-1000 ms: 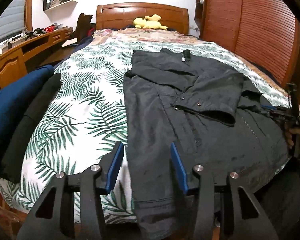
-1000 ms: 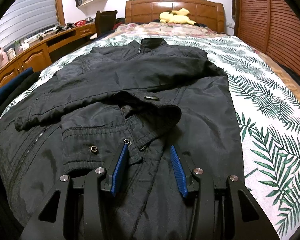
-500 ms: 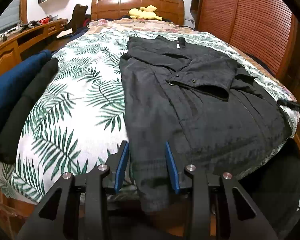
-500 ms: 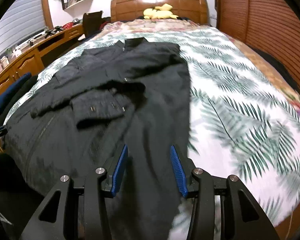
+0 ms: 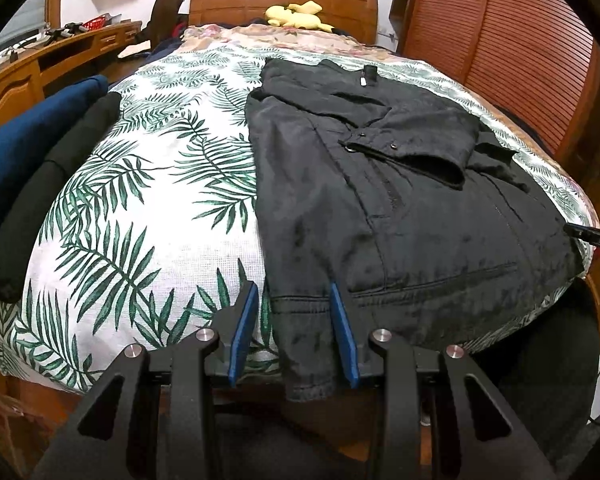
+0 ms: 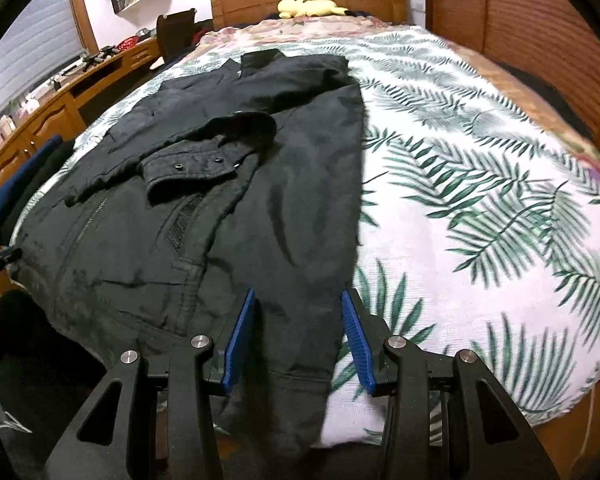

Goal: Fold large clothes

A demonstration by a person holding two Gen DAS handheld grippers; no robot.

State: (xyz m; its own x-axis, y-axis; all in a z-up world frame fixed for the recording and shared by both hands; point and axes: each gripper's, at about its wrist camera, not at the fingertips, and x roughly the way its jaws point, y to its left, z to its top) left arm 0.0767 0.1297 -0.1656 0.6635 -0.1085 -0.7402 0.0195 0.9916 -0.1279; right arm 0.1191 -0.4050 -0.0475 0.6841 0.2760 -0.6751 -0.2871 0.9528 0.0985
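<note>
A black jacket (image 5: 388, 208) lies flat, front up, on a bed with a palm-leaf bedspread (image 5: 152, 200), collar toward the headboard, both sleeves folded across its chest, hem hanging over the foot edge. The left gripper (image 5: 294, 312) and right gripper (image 6: 298, 320) hover at the hem corners, jaws wide and holding nothing.

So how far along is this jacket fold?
Done: both sleeves lie folded across the black jacket on the bed. In hand: left hand-held gripper and right hand-held gripper, both open, straddle the hem corners. Left: gripping the hem and folding it toward the collar.
</note>
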